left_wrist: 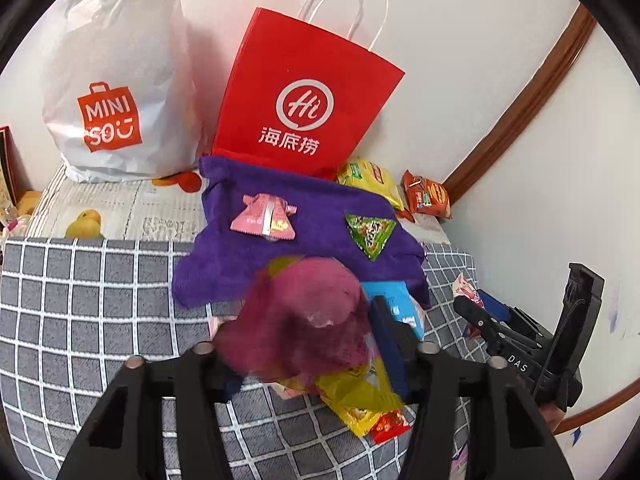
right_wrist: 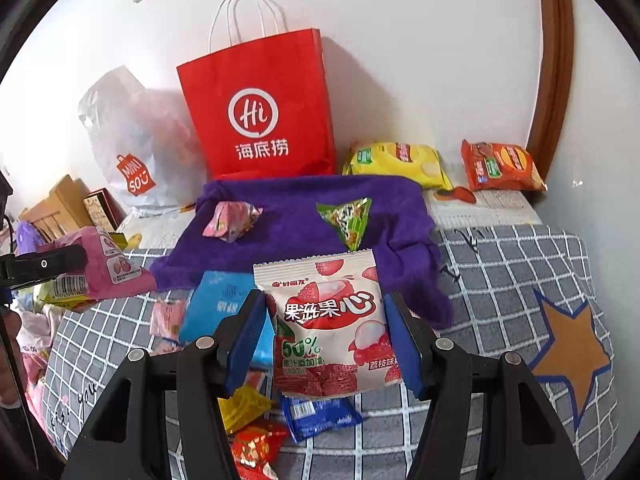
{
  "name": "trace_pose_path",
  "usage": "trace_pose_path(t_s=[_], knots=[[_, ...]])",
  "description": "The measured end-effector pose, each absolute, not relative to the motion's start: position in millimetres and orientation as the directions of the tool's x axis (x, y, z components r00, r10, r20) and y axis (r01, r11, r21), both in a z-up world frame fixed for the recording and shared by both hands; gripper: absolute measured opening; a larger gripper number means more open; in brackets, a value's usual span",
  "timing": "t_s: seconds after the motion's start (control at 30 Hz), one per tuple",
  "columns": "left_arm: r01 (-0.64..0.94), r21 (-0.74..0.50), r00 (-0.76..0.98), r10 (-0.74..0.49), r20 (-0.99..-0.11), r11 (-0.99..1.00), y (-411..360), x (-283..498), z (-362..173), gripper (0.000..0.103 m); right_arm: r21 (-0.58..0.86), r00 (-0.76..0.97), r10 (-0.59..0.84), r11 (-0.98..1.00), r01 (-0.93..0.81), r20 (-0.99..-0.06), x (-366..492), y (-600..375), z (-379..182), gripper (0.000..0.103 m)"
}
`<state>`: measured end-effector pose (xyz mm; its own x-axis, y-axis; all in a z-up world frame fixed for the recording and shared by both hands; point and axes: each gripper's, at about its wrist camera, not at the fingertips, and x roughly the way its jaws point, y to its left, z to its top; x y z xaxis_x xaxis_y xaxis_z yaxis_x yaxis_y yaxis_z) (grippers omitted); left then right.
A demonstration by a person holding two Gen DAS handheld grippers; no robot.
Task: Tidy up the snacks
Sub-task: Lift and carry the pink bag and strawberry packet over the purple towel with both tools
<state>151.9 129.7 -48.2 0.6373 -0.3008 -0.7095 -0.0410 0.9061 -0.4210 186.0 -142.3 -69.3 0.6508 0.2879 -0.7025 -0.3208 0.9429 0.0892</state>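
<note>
At the far left, a white MINISO plastic bag [left_wrist: 116, 80] leans on the wall, and just right of it stands a red Haidilao paper bag [right_wrist: 260, 112]. In front of the red bag, a purple towel [right_wrist: 296, 220] lies spread over the grey checked blanket [right_wrist: 512, 272]. It holds only two snacks, well apart: a pink wrapped packet [right_wrist: 230, 220] on its left part and a green triangular packet [right_wrist: 348, 216] on its right. At the left edge of the right wrist view, the left gripper [right_wrist: 60, 264] pinches a pink snack packet [right_wrist: 108, 268] lifted above the blanket. Near the middle, the right gripper [right_wrist: 326, 340] has its blue fingers [right_wrist: 244, 340] spread on either side of a lychee gummy pouch [right_wrist: 332, 324]; whether they touch it cannot be told. A blue packet [right_wrist: 224, 304], yellow and red sweets and other wrappers lie loose on the near blanket. At the far right, a yellow chip bag [right_wrist: 396, 160] and an orange chip bag [right_wrist: 500, 168] lie beside the towel. The sorting looks only early, with most snacks unplaced.
</note>
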Motion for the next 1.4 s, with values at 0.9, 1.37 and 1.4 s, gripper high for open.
trace_pose_path(t_s=[0.9,1.37,1.4], knots=[[-0.168,-0.321,0.456,-0.215,-0.864,0.932,134,143,-153,0.069,0.114,0.604,0.307,0.935,-0.336,-0.736,213,-130,-92,0.060],[-0.140,-0.394,0.505,-0.277,-0.818,0.909,133,124,-151,0.043,0.119,0.604,0.305,0.937,-0.328,-0.736,205,-136,-91,0.060],[-0.138,-0.397,0.509,-0.279,-0.814,0.907,133,123,-149,0.042,0.119,0.605,0.306,0.937,-0.330,-0.735,204,-135,-90,0.060]])
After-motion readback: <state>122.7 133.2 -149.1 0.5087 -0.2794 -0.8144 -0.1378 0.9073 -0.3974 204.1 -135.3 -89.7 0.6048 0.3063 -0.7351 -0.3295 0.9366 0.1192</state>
